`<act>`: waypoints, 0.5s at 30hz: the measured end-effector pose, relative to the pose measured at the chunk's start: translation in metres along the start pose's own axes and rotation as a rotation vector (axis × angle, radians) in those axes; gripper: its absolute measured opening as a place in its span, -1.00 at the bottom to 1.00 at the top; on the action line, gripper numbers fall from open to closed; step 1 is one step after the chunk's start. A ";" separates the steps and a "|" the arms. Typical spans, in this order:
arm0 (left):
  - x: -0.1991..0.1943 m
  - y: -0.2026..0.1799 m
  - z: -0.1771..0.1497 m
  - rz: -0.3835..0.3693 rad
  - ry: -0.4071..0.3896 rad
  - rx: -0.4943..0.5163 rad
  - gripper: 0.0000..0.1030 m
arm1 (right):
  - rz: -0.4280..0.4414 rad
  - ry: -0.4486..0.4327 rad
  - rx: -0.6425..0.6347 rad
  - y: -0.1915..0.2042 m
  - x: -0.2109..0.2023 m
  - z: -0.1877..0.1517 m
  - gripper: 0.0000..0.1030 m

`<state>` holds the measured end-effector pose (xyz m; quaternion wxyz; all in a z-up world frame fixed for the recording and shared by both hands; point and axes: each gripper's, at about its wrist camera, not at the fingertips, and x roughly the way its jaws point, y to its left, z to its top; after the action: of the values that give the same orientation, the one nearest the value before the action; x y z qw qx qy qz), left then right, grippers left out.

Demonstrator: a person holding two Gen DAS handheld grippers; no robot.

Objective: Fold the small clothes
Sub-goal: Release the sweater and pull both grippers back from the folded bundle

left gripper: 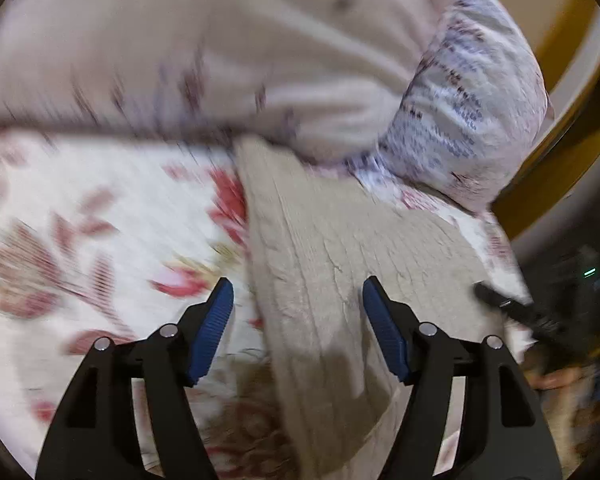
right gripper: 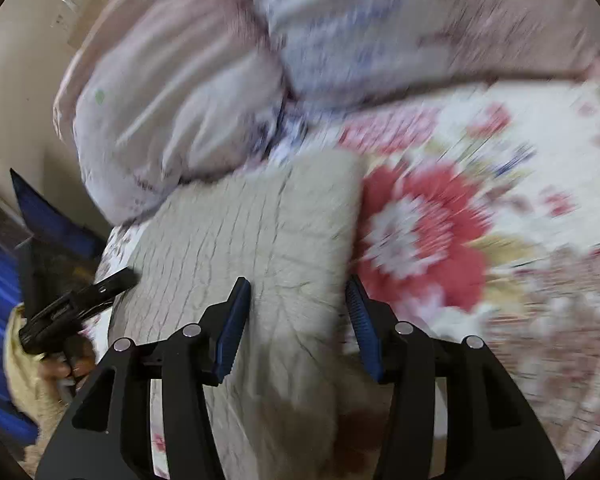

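Blue-padded black left gripper (left gripper: 298, 300) stands with jaws apart and nothing between the pads — it hangs above the beige ribbed knit garment (left gripper: 320, 264), which lies folded on the white bedsheet with red flowers (left gripper: 100, 220). Right gripper (right gripper: 298, 300) is likewise spread and empty, over the same garment's near end. The garment's far edge meets the pale patterned pillows (left gripper: 220, 60); its one long edge borders bare floral sheet, its other the bed's edge.
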<state>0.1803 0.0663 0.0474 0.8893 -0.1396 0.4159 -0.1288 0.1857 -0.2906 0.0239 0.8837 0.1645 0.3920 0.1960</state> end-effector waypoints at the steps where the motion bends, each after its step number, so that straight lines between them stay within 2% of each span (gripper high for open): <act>1: -0.010 -0.005 -0.002 0.031 -0.043 0.036 0.42 | -0.018 -0.038 -0.019 0.005 -0.009 -0.002 -0.03; 3: -0.026 -0.020 -0.014 0.081 -0.115 0.122 0.49 | -0.020 -0.096 -0.099 0.018 -0.026 -0.009 -0.09; 6: -0.034 -0.046 -0.031 0.129 -0.140 0.232 0.55 | -0.013 -0.074 -0.207 0.040 -0.026 -0.020 -0.20; 9: -0.025 -0.064 -0.042 0.147 -0.098 0.285 0.56 | -0.042 -0.027 -0.307 0.056 -0.019 -0.033 -0.24; 12: -0.012 -0.063 -0.050 0.194 -0.042 0.302 0.59 | -0.154 0.046 -0.357 0.059 0.002 -0.039 -0.31; 15: -0.001 -0.053 -0.051 0.161 0.010 0.246 0.59 | -0.199 0.054 -0.379 0.056 0.013 -0.038 -0.34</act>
<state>0.1342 0.0099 0.0353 0.9050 0.0048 0.4115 -0.1076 0.1525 -0.2303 0.0162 0.9030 -0.0494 0.3860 0.1823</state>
